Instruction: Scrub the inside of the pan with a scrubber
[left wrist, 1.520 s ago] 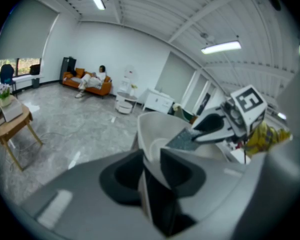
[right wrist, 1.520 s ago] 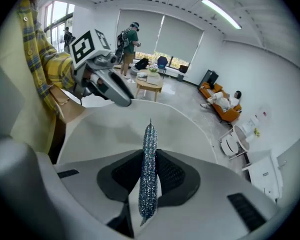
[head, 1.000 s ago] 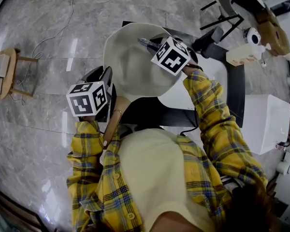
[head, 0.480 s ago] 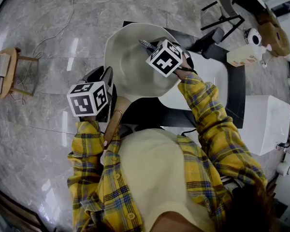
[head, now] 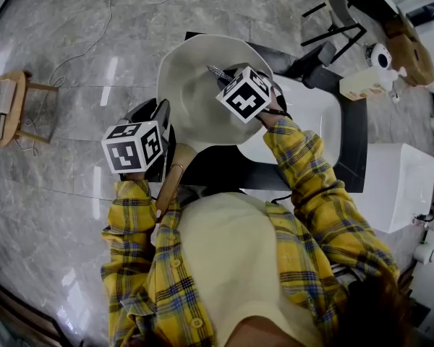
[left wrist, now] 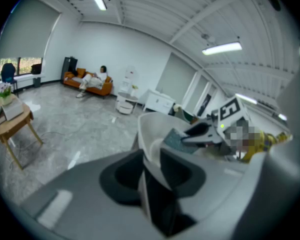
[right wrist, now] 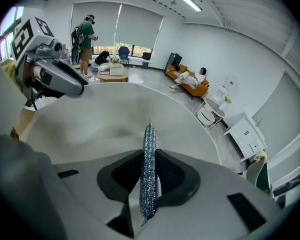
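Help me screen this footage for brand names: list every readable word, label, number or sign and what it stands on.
No readable text anywhere.
Left marker cube and right marker cube: black-and-white square codes, no letters.
Cream pan, glittery blue-silver scrubber: no print visible.
White box, head view's upper right: print, if any, too small to read.

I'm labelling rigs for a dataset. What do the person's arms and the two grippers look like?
The left sleeve and right sleeve are yellow plaid with blue and dark lines, over a pale yellow top. The left gripper and right gripper have grey shells with black padded jaws. Each carries a white cube printed with black square markers.
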### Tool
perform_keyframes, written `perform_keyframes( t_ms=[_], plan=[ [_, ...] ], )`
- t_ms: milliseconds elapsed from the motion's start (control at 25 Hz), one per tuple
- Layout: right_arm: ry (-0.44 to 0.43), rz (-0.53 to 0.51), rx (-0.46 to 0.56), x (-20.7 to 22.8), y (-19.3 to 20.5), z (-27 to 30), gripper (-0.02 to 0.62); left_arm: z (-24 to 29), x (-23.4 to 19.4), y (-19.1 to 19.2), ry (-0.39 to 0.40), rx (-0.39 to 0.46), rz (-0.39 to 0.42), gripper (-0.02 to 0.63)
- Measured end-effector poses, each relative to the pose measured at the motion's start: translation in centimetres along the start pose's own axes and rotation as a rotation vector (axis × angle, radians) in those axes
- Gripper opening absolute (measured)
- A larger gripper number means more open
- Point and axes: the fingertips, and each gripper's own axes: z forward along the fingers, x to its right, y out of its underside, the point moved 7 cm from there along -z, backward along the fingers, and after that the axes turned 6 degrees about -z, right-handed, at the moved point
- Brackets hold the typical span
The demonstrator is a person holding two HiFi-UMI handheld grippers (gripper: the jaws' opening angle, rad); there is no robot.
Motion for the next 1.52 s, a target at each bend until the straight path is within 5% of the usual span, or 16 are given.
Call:
perform_keyframes(
  t_ms=[360, 1520],
  plan=[
    [-0.024, 0.025, 0.027, -1.6, -0.2, -0.6, 0.08, -0.1, 0.0, 0.0, 0.003, 0.003, -0.001, 0.109],
    [-0.327, 0.109, 0.162, -7.2, -2.8, -1.9, 0.08, -0.1, -0.1, 0.0, 0.008, 0.0, -0.007, 0.109]
  ],
)
